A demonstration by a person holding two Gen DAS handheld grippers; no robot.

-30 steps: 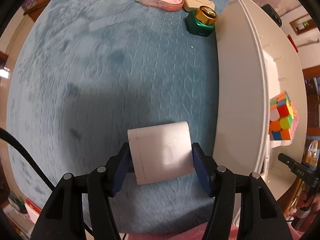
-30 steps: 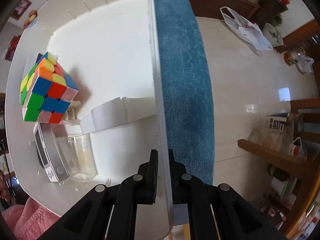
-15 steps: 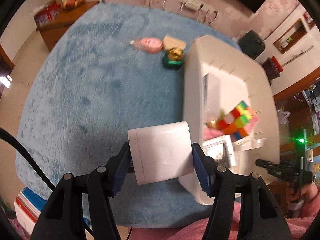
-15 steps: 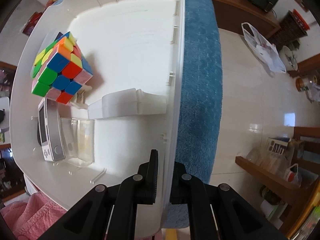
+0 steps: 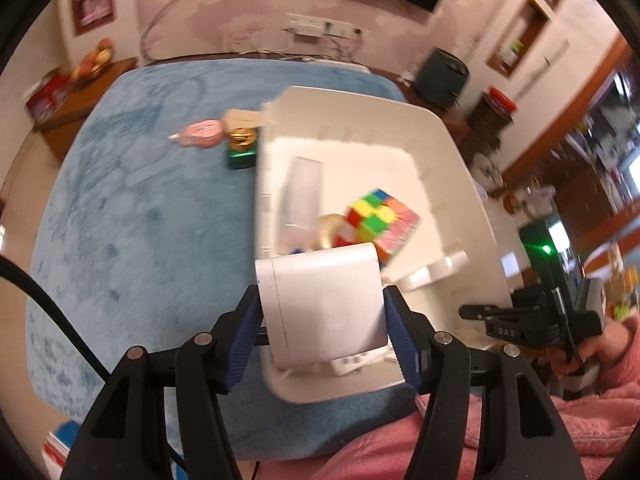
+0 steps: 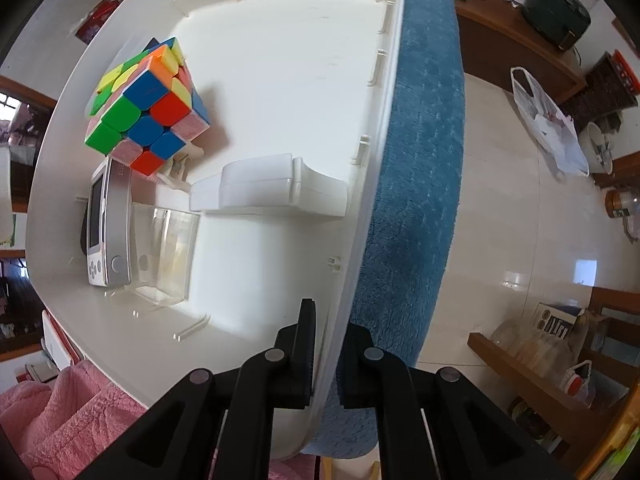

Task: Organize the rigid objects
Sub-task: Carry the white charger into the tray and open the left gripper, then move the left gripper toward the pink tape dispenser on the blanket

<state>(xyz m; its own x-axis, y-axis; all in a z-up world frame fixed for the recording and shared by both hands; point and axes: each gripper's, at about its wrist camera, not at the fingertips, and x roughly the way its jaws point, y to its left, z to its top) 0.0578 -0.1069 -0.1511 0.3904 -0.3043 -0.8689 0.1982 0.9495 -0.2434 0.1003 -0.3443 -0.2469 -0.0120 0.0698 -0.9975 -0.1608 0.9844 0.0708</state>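
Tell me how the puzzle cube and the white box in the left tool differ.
The puzzle cube is many-coloured; the white box is plain white. The cube lies inside the white bin; the box is clamped between the left tool's pads above it. The cube's faces are split into small squares; the box's are smooth. Both are rigid and blocky.

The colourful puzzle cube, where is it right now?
The puzzle cube sits inside the white bin, at the left in the right wrist view, just above a small silver gadget.

White rounded plastic box (image 5: 324, 308) pinched betw. left tool's blue pads (image 5: 394, 320), tilted, raised over near corner of white plastic bin (image 5: 460, 152) w/ multicolour puzzle cube (image 6: 146, 106) inside.
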